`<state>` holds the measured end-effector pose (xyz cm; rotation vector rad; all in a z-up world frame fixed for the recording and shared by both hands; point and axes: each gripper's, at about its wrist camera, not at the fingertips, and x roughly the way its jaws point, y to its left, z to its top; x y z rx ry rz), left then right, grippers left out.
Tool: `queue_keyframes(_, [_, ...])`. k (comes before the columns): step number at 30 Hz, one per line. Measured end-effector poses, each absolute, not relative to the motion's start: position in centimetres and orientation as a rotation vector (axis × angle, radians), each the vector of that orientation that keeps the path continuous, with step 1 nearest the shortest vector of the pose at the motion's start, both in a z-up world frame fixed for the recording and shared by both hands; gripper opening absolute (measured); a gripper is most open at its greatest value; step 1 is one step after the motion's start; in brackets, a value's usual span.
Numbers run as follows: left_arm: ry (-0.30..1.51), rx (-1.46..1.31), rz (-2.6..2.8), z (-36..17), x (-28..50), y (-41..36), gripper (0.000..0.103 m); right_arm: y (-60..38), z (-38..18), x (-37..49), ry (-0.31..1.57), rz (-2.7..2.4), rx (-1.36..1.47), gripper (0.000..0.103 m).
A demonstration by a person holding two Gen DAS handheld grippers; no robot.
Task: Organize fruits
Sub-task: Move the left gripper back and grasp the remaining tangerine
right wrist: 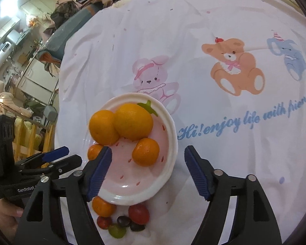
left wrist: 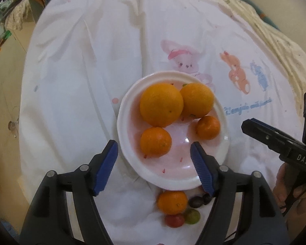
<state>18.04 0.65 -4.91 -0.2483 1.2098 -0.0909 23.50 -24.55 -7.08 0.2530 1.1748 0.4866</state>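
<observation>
**Both grippers empty above the plate, loose fruit left at its near edge**

Fingers of the left gripper [left wrist: 154, 167] stand spread with nothing between the pads; in the left wrist view they straddle the near part of the plate [left wrist: 224, 140], which holds two large oranges [left wrist: 161, 104] and two small mandarins [left wrist: 155, 141]. Off the plate, just beyond its near rim and low between the two arms of this gripper, lie a loose mandarin [left wrist: 172, 202], dark grapes [left wrist: 200, 201], a red fruit [left wrist: 174, 220] and a green one [left wrist: 192, 216].

From the right wrist view, the right gripper [right wrist: 148, 170] is likewise spread and empty, its left finger over the plate [right wrist: 169, 163]. The loose mandarin [right wrist: 103, 206] lies under that finger, toward the left gripper's side; the small cluster [right wrist: 123, 221] sits nearer centre. Judging by this, either hand must draw back and dip; the left seems better lined up on the mandarin.
</observation>
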Motion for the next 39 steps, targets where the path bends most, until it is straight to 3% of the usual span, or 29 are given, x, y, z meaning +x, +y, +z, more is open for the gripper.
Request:
queue_keyframes(2, [1.161, -0.261, -0.082, -3.8, 17.4, 1.1, 0.073, -24.9, -6.1, 22.7, 1.152, 0.476, 0.253, 0.088])
queue_keyframes(3, [1.135, -0.249, -0.074, -3.1, 17.0, 1.1, 0.084, -25.1, -5.8, 22.4, 1.139, 0.470, 0.252, 0.091])
queue_keyframes(6, [1.056, -0.199, -0.058, -1.4, 15.6, 1.1, 0.099, -25.7, -4.8, 21.0, 1.111, 0.448, 0.262, 0.092])
queue_keyframes(17, [1.110, -0.119, 0.007, -2.0, 11.9, -0.3, 0.099, -27.4, -3.5, 14.3, 1.046, 0.318, 0.269, 0.092])
queue_keyframes(27, [1.204, -0.115, 0.000, -5.1, 10.8, -1.8, 0.099, -29.1, -6.8, 12.3, 1.177, 0.182, 0.327, 0.092])
queue_keyframes(39, [1.349, -0.235, 0.008, -10.1, 12.5, -3.8, 0.099, -29.6, -7.5, 12.3, 1.206, 0.134, 0.294, 0.092])
